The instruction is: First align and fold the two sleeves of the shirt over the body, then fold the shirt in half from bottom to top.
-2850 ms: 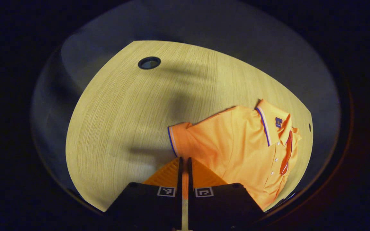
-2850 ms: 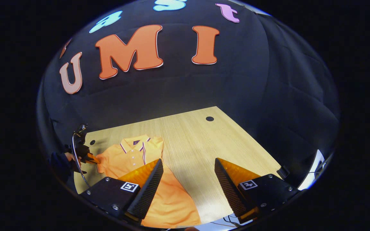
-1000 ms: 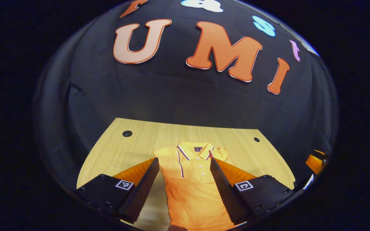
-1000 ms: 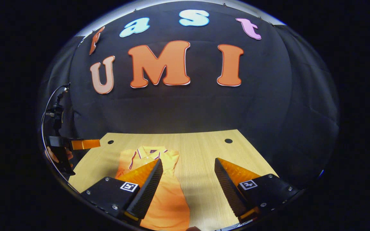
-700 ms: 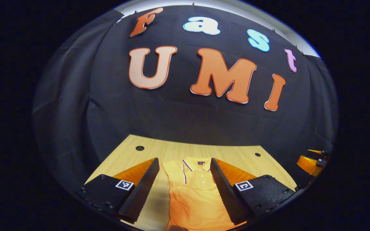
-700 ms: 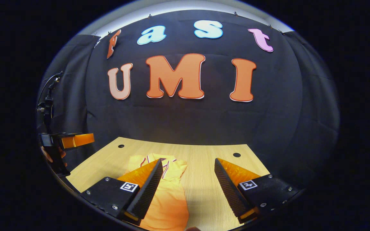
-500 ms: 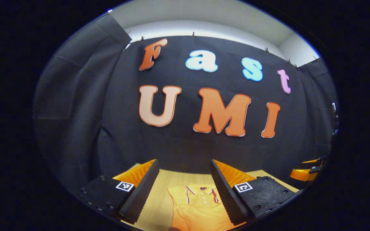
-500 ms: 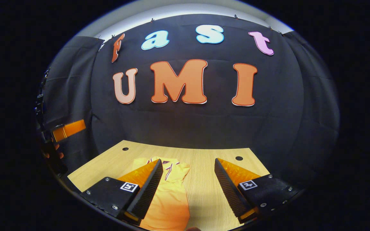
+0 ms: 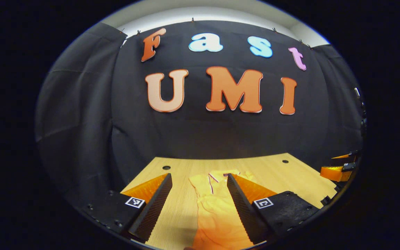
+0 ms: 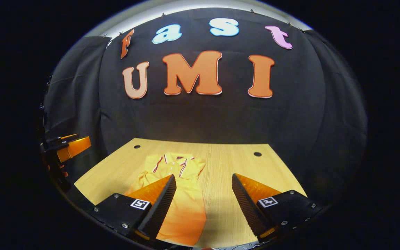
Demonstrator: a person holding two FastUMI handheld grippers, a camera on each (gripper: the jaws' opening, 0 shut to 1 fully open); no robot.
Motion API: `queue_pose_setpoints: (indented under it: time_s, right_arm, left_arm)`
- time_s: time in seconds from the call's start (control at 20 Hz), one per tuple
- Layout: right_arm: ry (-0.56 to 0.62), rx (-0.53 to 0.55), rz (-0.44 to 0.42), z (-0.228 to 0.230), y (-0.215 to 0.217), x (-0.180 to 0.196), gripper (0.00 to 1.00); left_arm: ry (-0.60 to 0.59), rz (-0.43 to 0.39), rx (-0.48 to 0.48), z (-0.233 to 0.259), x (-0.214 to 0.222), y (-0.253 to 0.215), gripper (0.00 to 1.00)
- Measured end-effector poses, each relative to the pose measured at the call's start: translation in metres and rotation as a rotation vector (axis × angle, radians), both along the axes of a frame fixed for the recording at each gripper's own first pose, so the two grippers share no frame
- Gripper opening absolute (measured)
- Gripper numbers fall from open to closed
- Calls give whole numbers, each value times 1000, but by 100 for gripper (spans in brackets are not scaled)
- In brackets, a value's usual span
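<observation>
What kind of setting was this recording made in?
Probably a staged recording booth, not a home: black cloth hangs as backdrop behind a bare wooden table with cable holes, an orange shirt lies on it, and two handheld grippers, left gripper and right gripper, hover open.

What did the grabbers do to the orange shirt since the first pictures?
The left gripper let go of the sleeve it was pinching, opened, and pulled back above the table. The sleeve is now folded over the shirt. The right gripper stayed open; the shirt stayed on the table.
</observation>
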State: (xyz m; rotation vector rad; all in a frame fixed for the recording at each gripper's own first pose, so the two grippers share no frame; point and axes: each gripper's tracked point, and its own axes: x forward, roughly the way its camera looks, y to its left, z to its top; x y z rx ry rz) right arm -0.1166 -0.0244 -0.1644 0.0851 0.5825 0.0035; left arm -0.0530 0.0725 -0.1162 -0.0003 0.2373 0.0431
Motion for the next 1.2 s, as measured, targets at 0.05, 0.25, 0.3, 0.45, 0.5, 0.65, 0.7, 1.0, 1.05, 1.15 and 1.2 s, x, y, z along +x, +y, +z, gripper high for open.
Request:
queue_pose_setpoints:
  time_s: [0.05, 0.25, 0.3, 0.45, 0.5, 0.65, 0.7, 1.0, 1.05, 1.15, 1.2]
  right_arm:
    - [28, 16, 2, -8, 2, -8, 98]
    - [150, 28, 17, -52, 13, -32, 98]
    - [186, 31, 20, -62, 13, -40, 98]
    - [324, 57, 44, -100, 24, -64, 98]
    - [367, 67, 55, -111, 29, -73, 98]
    - [447, 63, 70, -135, 36, -89, 99]
    - [481, 64, 73, -142, 38, -97, 98]
    - [634, 115, 75, -183, 50, -125, 99]
    - [652, 118, 74, -187, 51, -129, 99]
    - [666, 134, 61, -191, 53, -133, 99]
    - [672, 137, 56, -192, 53, -133, 99]
  left_arm:
    - [39, -12, -9, -14, -4, -3, 98]
    - [215, -4, -15, -75, -18, -2, 98]
    - [287, 19, -14, -93, -19, 4, 98]
    - [416, 26, -36, -138, -31, 9, 98]
    - [473, 27, -50, -160, -37, 11, 98]
    - [555, 20, -79, -187, -46, 5, 99]
    - [581, 32, -82, -194, -49, 5, 99]
    - [775, 8, -102, -244, -79, 0, 99]
    - [790, 4, -113, -248, -83, -4, 99]
    - [814, 2, -132, -254, -87, -4, 99]
    - [822, 7, -135, -256, -87, -3, 99]
